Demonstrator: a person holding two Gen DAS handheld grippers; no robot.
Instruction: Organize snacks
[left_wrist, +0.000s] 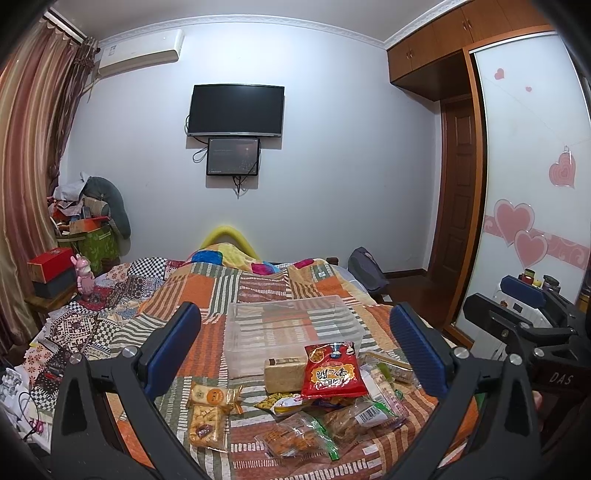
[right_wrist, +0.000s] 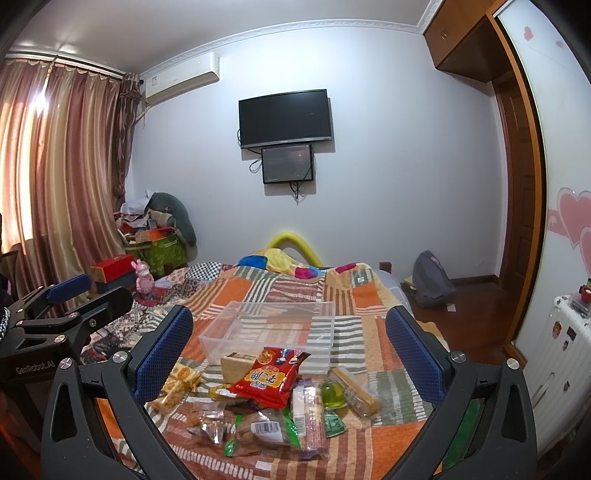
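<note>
A pile of several snack packets lies on the patchwork bedspread (left_wrist: 207, 291) (right_wrist: 369, 295). On top is a red crisp bag (left_wrist: 332, 371) (right_wrist: 269, 376). Beside it are a tan block (left_wrist: 284, 374) (right_wrist: 236, 365), a cracker pack (left_wrist: 208, 413), a barcode-labelled bread bag (left_wrist: 365, 415) (right_wrist: 266, 430) and a green jelly cup (right_wrist: 330, 395). Behind the pile stands a clear plastic box (left_wrist: 295, 325) (right_wrist: 269, 328) with nothing inside. My left gripper (left_wrist: 295, 350) hangs open above the pile, holding nothing. My right gripper (right_wrist: 290, 350) is also open and holds nothing.
A wall-mounted TV (left_wrist: 236, 110) (right_wrist: 284, 118) hangs beyond the bed. Curtains (right_wrist: 62, 166) and cluttered boxes (left_wrist: 88, 236) fill the left side. A wardrobe with heart stickers (left_wrist: 532, 184) and a dark bag (right_wrist: 432, 280) on the floor are to the right.
</note>
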